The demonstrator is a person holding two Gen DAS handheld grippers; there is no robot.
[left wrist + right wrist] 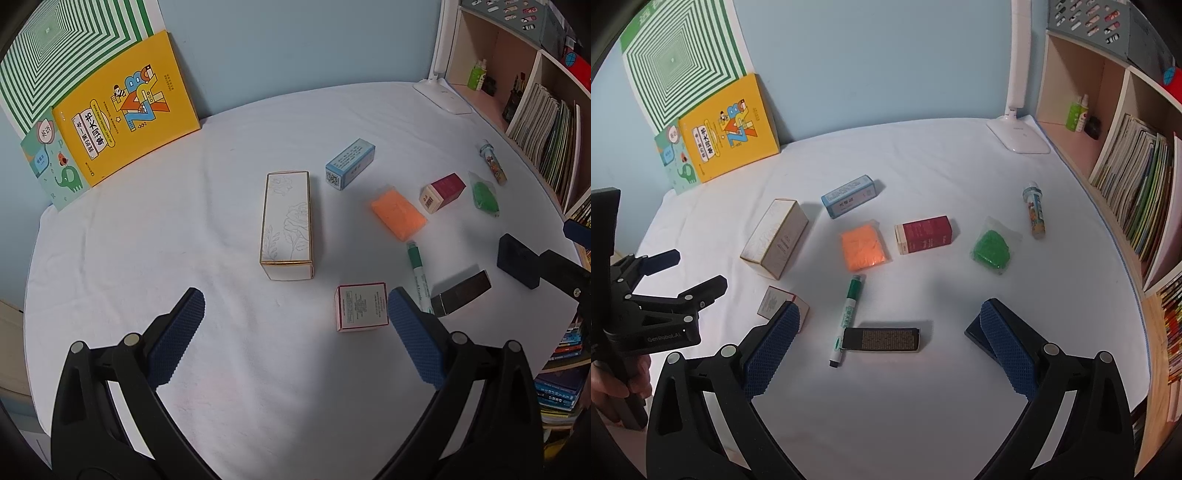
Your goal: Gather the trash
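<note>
Both tools are hovering spread wide and gripping nothing, seemingly choosing a first piece of trash. The left hand-held gripper (295, 325) is hanging over the white surface (147, 258) beside the small pink-edged box (362, 306). The right hand-held gripper (886, 332) is framing the dark flat box (881, 339), which is touching the green marker (847, 317). No bin is showing.

Black hand-held gripper (295, 310) frames, blue knurled pads (1008, 343), silver rivets, bare-skinned hand (613, 387)
</note>
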